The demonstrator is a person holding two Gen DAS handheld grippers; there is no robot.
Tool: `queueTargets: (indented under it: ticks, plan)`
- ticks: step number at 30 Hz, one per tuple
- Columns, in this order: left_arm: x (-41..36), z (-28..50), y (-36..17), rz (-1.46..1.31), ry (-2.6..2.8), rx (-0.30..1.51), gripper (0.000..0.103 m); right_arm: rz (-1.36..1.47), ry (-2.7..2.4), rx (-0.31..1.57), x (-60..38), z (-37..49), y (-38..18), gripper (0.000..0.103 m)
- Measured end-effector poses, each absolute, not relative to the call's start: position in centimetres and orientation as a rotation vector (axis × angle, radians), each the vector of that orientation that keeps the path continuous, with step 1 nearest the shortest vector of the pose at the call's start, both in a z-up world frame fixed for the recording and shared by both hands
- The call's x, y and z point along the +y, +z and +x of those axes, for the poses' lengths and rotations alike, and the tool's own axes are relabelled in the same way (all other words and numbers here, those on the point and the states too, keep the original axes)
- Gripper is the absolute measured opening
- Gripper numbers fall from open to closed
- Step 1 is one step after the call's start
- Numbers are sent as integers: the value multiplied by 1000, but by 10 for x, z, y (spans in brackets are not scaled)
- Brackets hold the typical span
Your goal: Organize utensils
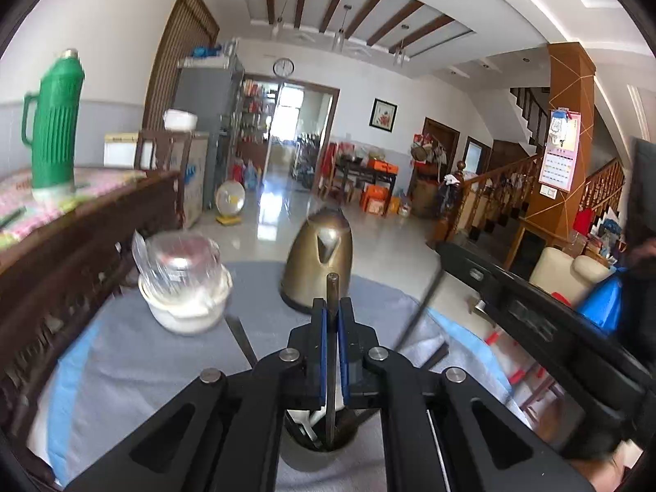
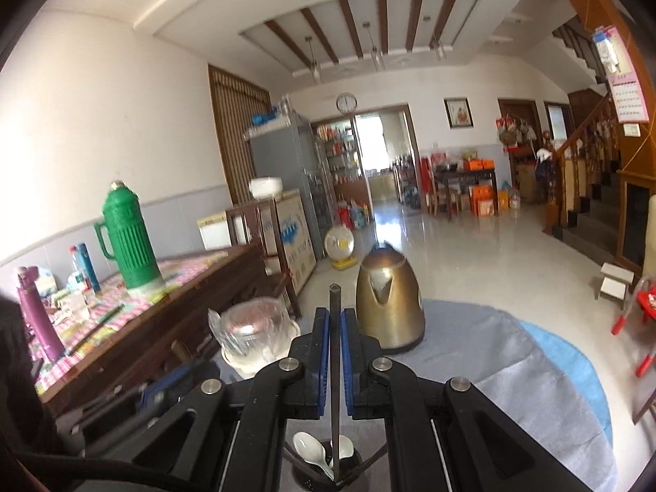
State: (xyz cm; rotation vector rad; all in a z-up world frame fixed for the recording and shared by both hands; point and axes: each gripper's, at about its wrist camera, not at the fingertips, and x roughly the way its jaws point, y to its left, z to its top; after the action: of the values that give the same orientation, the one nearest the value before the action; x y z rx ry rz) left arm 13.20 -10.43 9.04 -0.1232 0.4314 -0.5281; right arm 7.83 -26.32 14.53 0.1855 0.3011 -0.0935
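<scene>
Lowering each chopstick straight down, tip first, into the utensil cup (image 2: 326,473) beneath the claws seems the careful way, keeping clear of the white spoons (image 2: 311,447) already inside. Left claw (image 1: 332,313) is clamped on a dark chopstick (image 1: 332,291); right claw (image 2: 335,315) is clamped on another chopstick (image 2: 335,299). Beyond both, a gold kettle (image 2: 387,303) stands on the grey-clothed surface (image 2: 512,361).

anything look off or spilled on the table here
Nothing spilled or knocked over. The kettle stands upright on the cloth, the plastic-wrapped bowl stack beside it. Each gripper clamps a dark chopstick above the utensil cup.
</scene>
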Motion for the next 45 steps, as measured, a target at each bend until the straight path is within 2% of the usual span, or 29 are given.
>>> queueTargets:
  ticks: [7, 9, 11, 14, 15, 16, 19, 24, 29, 37, 43, 45]
  plan:
    - [-101, 111, 73, -100, -632, 453, 6, 224, -70, 452, -276, 126, 117, 7]
    - [-94, 105, 72, -102, -658, 462, 16, 271, -32, 505, -284, 132, 109, 8]
    - [-81, 94, 73, -118, -674, 452, 49, 331, -1, 546, -293, 133, 103, 12]
    - [-63, 72, 78, -116, -686, 422, 55, 478, 82, 560, -316, 119, 98, 40]
    - [-59, 67, 79, -112, -695, 420, 56, 500, 92, 549, -319, 114, 97, 65]
    - [-54, 58, 80, -110, -698, 419, 57, 533, 103, 519, -327, 102, 99, 74]
    - [-44, 35, 79, -107, -695, 417, 62, 560, 99, 451, -335, 66, 103, 74]
    - [-42, -3, 74, -82, -697, 436, 66, 559, 87, 444, -331, 11, 101, 74]
    - [-45, -37, 68, -39, -673, 460, 77, 505, 66, 426, -311, -42, 102, 74]
    - [-47, -70, 59, 44, -487, 533, 80, 480, 7, 423, -296, -118, 92, 74]
    - [-34, -90, 68, 96, -313, 500, 81, 398, -63, 412, -291, -170, 97, 74]
    - [-29, -96, 73, 108, -272, 472, 85, 375, -80, 410, -286, -183, 102, 74]
